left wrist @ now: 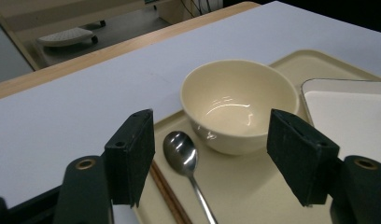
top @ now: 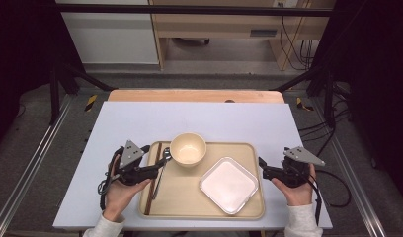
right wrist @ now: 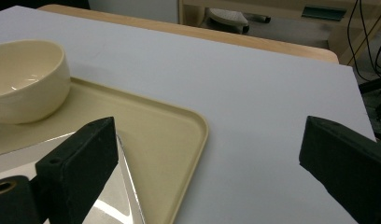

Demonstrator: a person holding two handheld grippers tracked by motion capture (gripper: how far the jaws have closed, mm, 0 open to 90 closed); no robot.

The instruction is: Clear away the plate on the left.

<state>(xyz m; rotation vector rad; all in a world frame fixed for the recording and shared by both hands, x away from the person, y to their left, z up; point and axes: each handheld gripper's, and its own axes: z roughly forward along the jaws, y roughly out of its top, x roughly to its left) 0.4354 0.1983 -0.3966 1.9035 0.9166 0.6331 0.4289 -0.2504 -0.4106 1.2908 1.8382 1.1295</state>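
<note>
Both grippers spread, nothing held: left gripper (top: 157, 163) by spoon (left wrist: 181, 151), right gripper (top: 261, 165) off tray (top: 189, 207); no legible writing

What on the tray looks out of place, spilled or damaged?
Nothing stands out. The bowl stands upright and empty on the tray, the spoon and chopsticks lie side by side along its left edge, and the square plate lies flat.

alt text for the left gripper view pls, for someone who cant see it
The left hand-held gripper stands open over a beige tray, its black jaws framing an empty cream bowl. A metal spoon lies just in front of the bowl, brown chopsticks beside it; a white square plate is at right.
</note>
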